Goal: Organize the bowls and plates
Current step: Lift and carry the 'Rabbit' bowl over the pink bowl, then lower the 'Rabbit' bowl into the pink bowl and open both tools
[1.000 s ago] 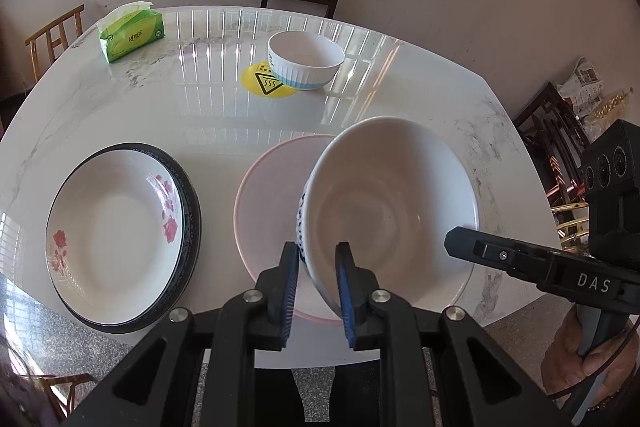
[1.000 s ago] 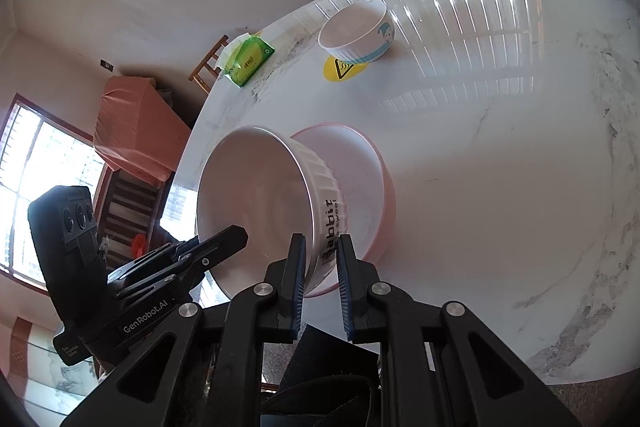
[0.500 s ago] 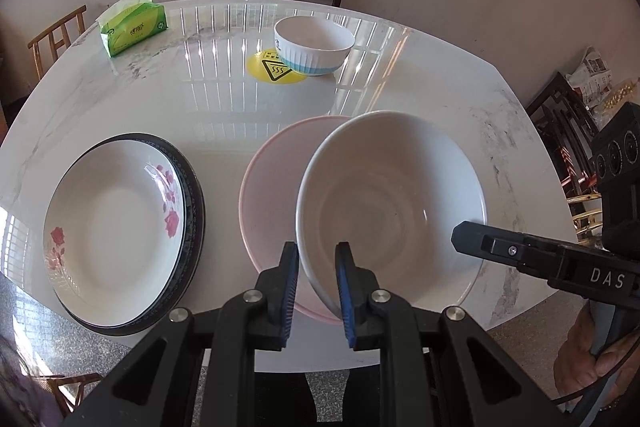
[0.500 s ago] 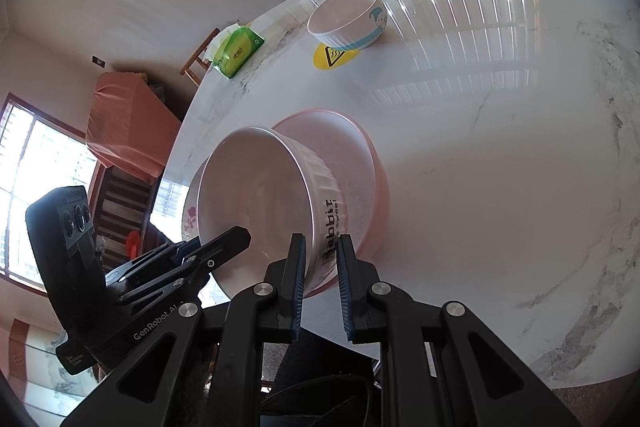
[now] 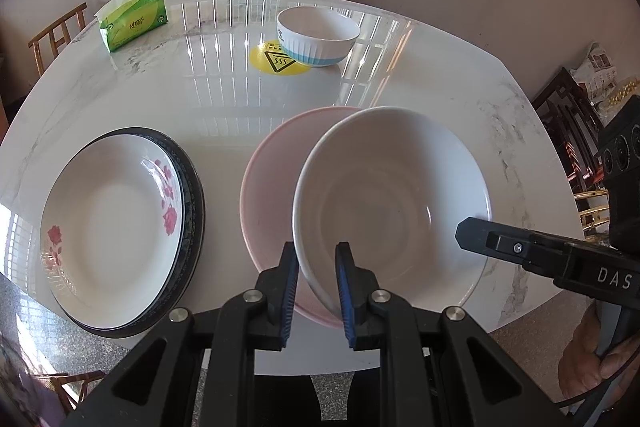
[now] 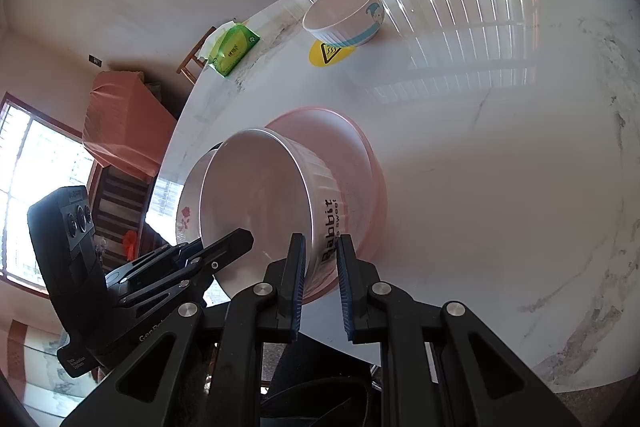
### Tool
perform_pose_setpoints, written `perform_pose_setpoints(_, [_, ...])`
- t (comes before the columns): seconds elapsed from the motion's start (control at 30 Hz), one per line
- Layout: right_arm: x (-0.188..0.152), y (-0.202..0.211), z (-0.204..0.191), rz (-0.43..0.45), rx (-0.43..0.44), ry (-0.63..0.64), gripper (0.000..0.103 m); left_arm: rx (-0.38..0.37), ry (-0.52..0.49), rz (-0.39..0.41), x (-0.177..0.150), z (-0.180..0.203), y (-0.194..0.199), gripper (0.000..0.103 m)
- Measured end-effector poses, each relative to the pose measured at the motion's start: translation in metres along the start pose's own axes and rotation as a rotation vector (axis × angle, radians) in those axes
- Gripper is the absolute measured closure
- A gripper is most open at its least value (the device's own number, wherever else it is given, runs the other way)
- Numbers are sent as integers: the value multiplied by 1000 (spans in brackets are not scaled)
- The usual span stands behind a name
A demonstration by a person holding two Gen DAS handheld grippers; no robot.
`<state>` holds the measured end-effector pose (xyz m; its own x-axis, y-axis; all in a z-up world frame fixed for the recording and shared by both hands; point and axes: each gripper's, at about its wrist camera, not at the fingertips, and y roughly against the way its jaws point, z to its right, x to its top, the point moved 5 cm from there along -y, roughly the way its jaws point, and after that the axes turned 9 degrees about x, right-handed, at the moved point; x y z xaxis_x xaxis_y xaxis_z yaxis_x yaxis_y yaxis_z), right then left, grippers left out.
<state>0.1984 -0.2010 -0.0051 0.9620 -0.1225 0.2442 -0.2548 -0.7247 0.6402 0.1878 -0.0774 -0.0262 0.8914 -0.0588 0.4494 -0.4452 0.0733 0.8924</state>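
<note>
Both grippers, left (image 5: pixel 317 281) and right (image 6: pixel 321 281), clamped on white bowl (image 5: pixel 394 203) rim, tilted over pink plate (image 5: pixel 272 187) right half

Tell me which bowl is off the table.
The large white bowl, gripped at its rim by both grippers over the pink plate; the small blue-banded bowl rests on the table.

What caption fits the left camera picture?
Both grippers hold the big white bowl tilted over the pink plate.

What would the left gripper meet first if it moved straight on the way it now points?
Probably the large white bowl whose rim the left gripper already clamps; below it sits the pink bowl.
</note>
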Motion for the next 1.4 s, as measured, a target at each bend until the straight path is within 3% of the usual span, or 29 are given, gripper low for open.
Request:
perform_pose_setpoints(1.13, [2,-6,1,6,5,-15,87,26,2,-14,0,3,-5,82])
perform_pose_setpoints(1.4, [3,-6,3,13,6,-15,86,50,-28,-16,2,7,-5,71])
